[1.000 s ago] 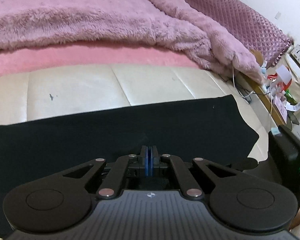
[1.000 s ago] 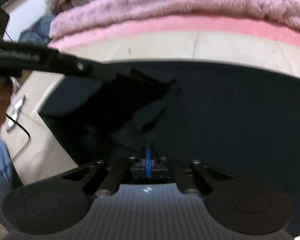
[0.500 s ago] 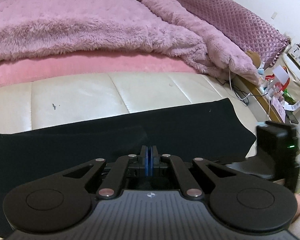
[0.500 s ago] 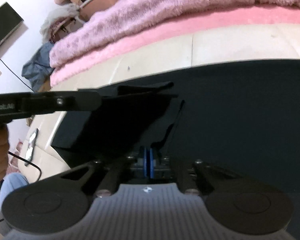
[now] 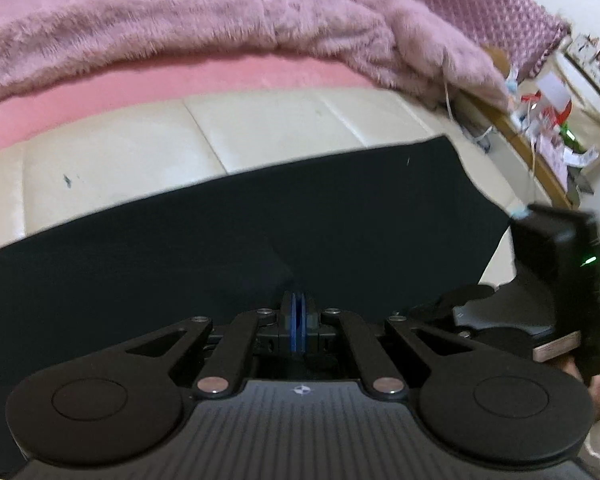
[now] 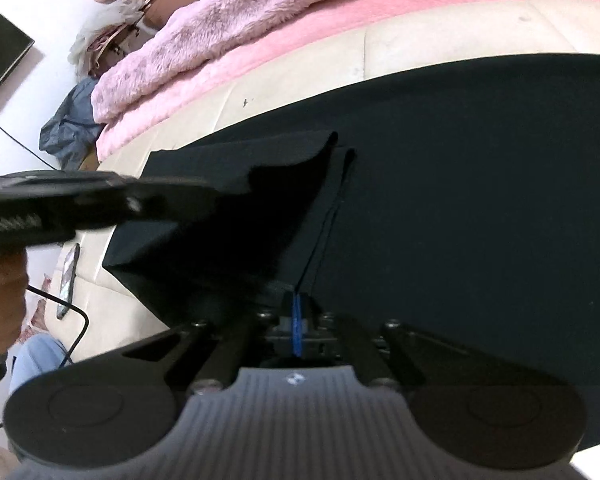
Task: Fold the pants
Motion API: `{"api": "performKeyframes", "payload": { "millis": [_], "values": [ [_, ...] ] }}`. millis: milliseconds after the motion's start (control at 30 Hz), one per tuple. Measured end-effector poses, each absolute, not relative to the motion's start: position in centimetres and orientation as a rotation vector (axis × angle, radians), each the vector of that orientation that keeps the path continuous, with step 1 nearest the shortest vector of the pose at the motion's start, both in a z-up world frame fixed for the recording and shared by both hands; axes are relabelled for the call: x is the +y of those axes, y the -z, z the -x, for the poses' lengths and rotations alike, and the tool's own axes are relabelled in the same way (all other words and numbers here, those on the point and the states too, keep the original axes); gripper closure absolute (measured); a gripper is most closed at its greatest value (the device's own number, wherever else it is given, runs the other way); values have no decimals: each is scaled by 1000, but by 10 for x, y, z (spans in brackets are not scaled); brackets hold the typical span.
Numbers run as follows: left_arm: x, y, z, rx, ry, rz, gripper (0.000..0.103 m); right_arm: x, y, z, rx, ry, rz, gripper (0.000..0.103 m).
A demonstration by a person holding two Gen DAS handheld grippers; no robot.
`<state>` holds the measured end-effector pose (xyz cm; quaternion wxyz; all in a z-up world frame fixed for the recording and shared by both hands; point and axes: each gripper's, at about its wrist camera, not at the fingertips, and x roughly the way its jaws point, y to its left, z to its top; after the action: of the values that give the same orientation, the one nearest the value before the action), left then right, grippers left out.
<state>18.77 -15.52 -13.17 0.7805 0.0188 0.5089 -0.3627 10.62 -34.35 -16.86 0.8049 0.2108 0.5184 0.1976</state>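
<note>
The black pants [image 5: 260,240] lie spread along the cream padded edge of the bed [image 5: 260,128], in front of the pink sheet [image 5: 180,84] and the fluffy mauve blanket [image 5: 180,12]. The step in hand looks like the carry of a fold: both claws grip the near edge of the cloth and one end is lifted off the surface.

The left claw [image 5: 299,320] has its blue pads pressed together with dark fabric rising between them, so it is clamped on the pants. The right claw [image 6: 297,320] is likewise closed, a taut pleat of the pants [image 6: 460,180] running up from its pads. In the right wrist view the left claw [image 6: 236,188] holds a raised flap that hangs over the flat layer (its exact bite point is lost in black on black).

Next, I judge, both claws should travel together across the garment, keeping the held edge level, then lower it so hems meet before letting go. Uneven travel would skew the fold.
</note>
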Motion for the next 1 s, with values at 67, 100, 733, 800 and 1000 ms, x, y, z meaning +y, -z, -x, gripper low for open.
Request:
{"api": "performKeyframes", "payload": {
  "millis": [67,100,733,800,1000],
  "values": [
    [-160,143,-188,1131,781,-43,102,-342,168,-107,1112,-420,-439,103],
    [-162,150,-188,1147,776,-45,102,-342,167,-107,1113,-417,-437,103],
    [-45,140,-202,1089,527,132,91,-354,150,-120,984,-345,-546,80],
    [-31,141,-202,1091,496,155,91,-357,158,-127,991,-341,-592,80],
    [-15,148,-199,1099,471,187,91,-353,179,-141,1029,-299,-671,86]
  ]
}}
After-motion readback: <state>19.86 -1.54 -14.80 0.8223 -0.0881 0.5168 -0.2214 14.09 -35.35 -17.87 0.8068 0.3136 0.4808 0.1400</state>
